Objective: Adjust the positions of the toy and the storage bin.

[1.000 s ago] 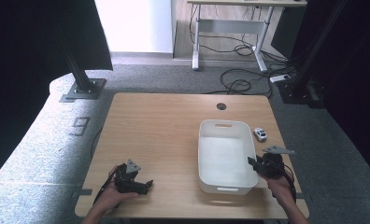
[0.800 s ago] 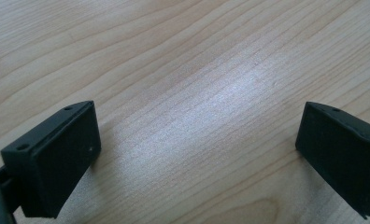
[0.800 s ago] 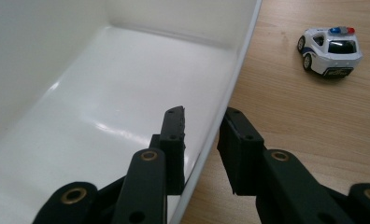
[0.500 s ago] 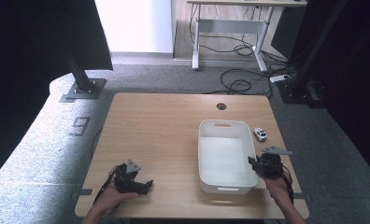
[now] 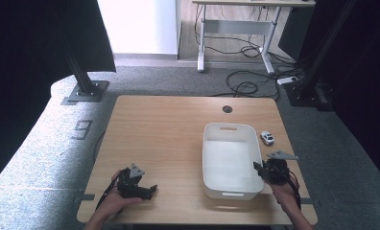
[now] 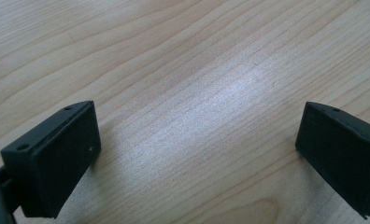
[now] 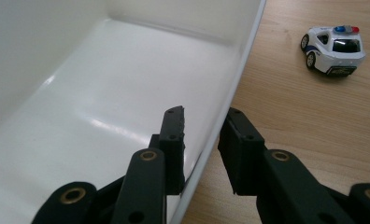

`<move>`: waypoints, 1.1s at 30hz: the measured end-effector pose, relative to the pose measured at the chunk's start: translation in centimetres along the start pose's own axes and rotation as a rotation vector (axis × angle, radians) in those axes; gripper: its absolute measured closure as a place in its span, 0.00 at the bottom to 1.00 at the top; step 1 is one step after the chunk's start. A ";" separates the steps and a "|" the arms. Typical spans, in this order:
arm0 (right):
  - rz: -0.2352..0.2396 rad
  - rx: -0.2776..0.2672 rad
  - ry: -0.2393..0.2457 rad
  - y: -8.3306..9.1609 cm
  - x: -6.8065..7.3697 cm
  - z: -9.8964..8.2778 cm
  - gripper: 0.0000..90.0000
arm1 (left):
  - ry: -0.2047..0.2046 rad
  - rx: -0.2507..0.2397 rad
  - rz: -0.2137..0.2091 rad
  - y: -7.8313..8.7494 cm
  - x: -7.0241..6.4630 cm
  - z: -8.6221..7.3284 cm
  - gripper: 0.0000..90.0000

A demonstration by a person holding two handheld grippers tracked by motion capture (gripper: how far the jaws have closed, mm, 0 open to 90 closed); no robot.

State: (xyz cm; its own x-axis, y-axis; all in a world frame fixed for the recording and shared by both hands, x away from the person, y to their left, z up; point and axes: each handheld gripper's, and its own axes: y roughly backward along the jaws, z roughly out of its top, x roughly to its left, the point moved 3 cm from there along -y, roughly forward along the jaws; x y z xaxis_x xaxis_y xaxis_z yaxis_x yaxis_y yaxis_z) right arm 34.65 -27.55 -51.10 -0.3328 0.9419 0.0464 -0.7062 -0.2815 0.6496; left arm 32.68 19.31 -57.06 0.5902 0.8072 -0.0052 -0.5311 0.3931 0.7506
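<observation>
A white plastic tub point(image 5: 228, 126) stands right of the table's middle. My right gripper point(image 5: 260, 168) is at the tub's right wall near the front corner. In the right gripper view one jaw is inside the tub point(image 7: 127, 84) and the other outside, so my right gripper point(image 7: 204, 116) is shut on the thin wall, its jaws having just eased open slightly. My left gripper point(image 5: 149, 189) rests at the front left of the table. In its own view my left gripper point(image 6: 199, 126) is wide open over bare wood.
A small white toy police car point(image 5: 267, 138) sits on the wooden table point(image 5: 164, 129) just right of the tub, ahead of my right gripper point(image 7: 335, 49). A round cable hole point(image 5: 227, 109) is near the far edge. Black stands and cables lie on the floor beyond.
</observation>
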 end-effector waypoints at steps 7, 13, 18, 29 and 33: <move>-0.002 0.004 -0.006 -0.1 0.1 0.0 0.79 | -0.001 0.000 0.000 0.0 0.0 0.0 0.00; 0.002 0.002 -0.007 -0.1 0.2 0.0 0.79 | -0.001 0.000 0.000 0.0 0.0 0.0 0.00; 0.004 0.000 -0.007 -0.1 0.2 0.0 0.79 | -0.001 0.000 0.000 0.0 0.0 0.0 0.00; 0.004 0.001 -0.008 -0.2 0.2 0.0 0.79 | -0.002 0.001 -0.001 0.0 0.0 0.0 0.00; 0.009 0.002 -0.033 -0.2 0.3 0.1 0.80 | -0.002 0.001 -0.001 0.0 0.0 0.0 0.00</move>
State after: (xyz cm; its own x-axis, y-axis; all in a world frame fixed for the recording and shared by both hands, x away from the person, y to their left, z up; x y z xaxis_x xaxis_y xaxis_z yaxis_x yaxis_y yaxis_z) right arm 34.80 -27.17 -51.14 -0.3184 0.9448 0.0772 -0.7019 -0.2897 0.6507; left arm 32.70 19.31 -57.06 0.5919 0.8060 -0.0044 -0.5303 0.3935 0.7510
